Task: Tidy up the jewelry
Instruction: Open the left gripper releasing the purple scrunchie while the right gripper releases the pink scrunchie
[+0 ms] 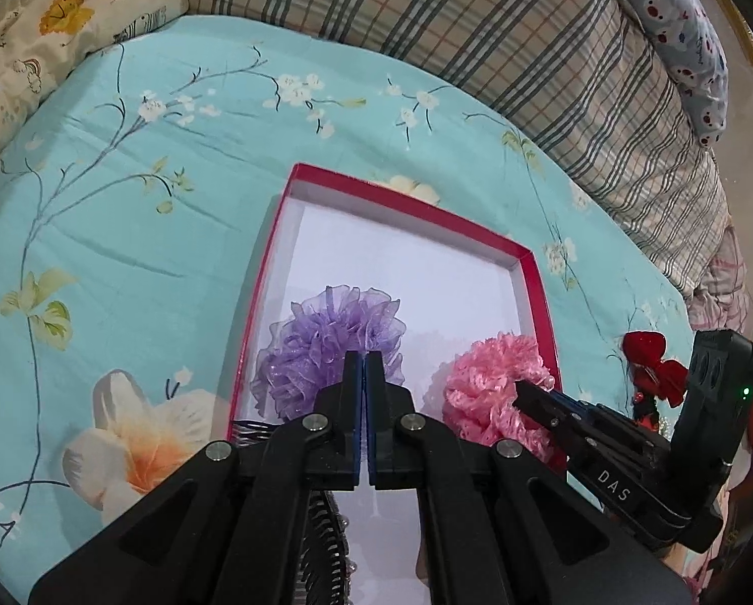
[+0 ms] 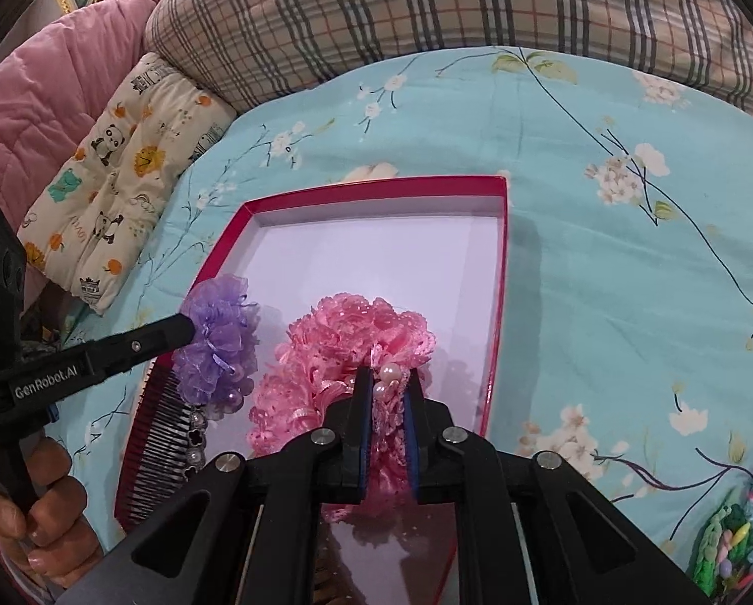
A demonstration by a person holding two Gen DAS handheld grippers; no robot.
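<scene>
A: Two ruffled hair ties are over the red box (image 2: 497, 272) now, a purple hair tie (image 1: 328, 345) on its left side and a pink hair tie (image 2: 346, 353) towards the right.

B: Both set down?

A: Hard to say. The left gripper (image 1: 365, 368) has its jaws pressed flat together with purple ruffle right at the tips; whether any cloth is caught there, I cannot tell. The right gripper (image 2: 389, 393) has the pink one's beaded strip between its slightly parted jaws, and they look to be touching it.

B: What else is in the box?

A: A comb (image 2: 167, 433) with dark beads along its left wall, near the front. The far half of the white floor is bare.

B: What is left outside?

A: A red bow (image 1: 651, 363) lies on the blue sheet (image 1: 124, 252) beyond the box's right wall, and a heap of coloured beads (image 2: 734, 534) at the near right. I judge the job about half done.
</scene>
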